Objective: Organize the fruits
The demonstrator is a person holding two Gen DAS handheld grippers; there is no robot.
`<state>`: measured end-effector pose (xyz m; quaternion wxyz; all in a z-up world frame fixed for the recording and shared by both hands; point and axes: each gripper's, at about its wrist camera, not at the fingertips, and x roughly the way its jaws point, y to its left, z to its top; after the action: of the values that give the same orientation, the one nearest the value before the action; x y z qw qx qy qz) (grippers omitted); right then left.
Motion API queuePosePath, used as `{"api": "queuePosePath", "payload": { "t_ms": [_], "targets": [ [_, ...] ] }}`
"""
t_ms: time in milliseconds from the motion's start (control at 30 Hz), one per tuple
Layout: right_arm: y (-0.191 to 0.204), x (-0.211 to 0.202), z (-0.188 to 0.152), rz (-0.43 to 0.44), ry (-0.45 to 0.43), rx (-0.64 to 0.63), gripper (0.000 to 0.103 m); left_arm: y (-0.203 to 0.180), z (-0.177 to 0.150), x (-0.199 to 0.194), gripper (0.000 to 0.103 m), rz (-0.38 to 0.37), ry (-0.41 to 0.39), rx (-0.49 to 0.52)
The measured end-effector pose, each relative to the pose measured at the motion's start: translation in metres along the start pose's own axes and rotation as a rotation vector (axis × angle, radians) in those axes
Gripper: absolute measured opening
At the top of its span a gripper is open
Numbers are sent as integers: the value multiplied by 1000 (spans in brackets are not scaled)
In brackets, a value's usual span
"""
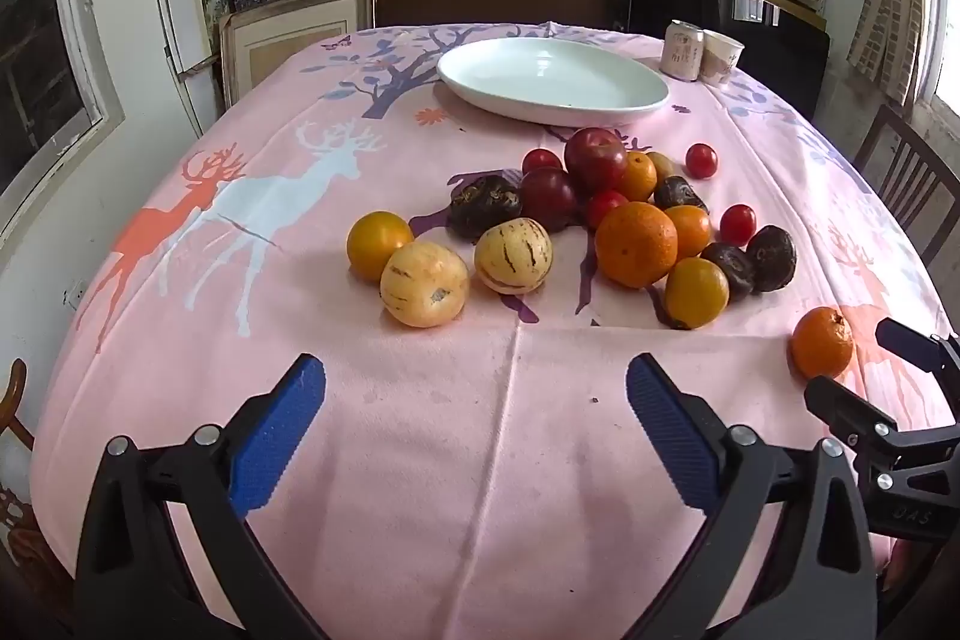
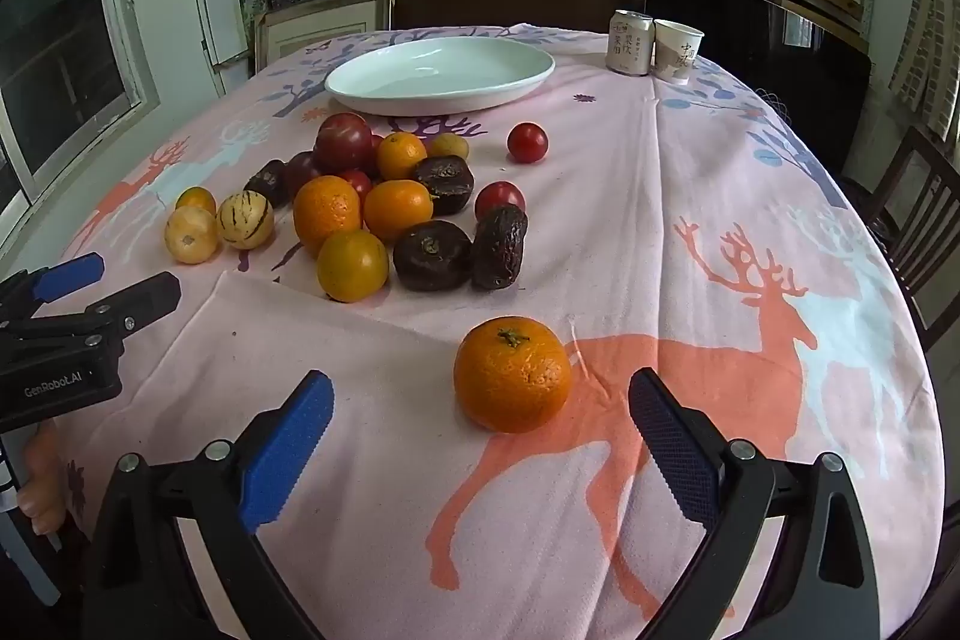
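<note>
Mandarin (image 2: 512, 374): loose on bench (image 2: 690, 160), just ahead of our right gripper (image 2: 480, 436), fingers apart, empty. Left gripper (image 1: 474, 418) likewise. Plate (image 2: 441, 75) far. Risk: we nudge it, it rolls.

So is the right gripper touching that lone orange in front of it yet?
Apart. In the right wrist view the lone orange sits on bare cloth ahead of the open right gripper, with pink tablecloth visible between it and each finger.
</note>
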<state>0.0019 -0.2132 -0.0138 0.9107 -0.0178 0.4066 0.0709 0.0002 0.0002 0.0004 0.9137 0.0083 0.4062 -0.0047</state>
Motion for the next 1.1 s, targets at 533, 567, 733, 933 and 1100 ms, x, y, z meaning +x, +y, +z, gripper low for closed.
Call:
{"api": "queuePosePath", "payload": {
  "t_ms": [533,567,733,933,1100],
  "targets": [
    [0,0,-2,-1,-8,-6,99,-5,-4,-8,98,10,-27,21],
    [2,-1,-1,1,-7,-7,99,-5,-5,-7,98,8,-24,21],
    [3,-3,-2,0,-5,-6,99,-4,-5,-6,98,4,-15,22],
    [3,-2,-2,-2,-5,-7,99,-4,-6,-5,98,1,-13,22],
    [3,-2,-2,0,-5,-7,99,-6,-6,-4,98,1,-12,26]
  ]
}}
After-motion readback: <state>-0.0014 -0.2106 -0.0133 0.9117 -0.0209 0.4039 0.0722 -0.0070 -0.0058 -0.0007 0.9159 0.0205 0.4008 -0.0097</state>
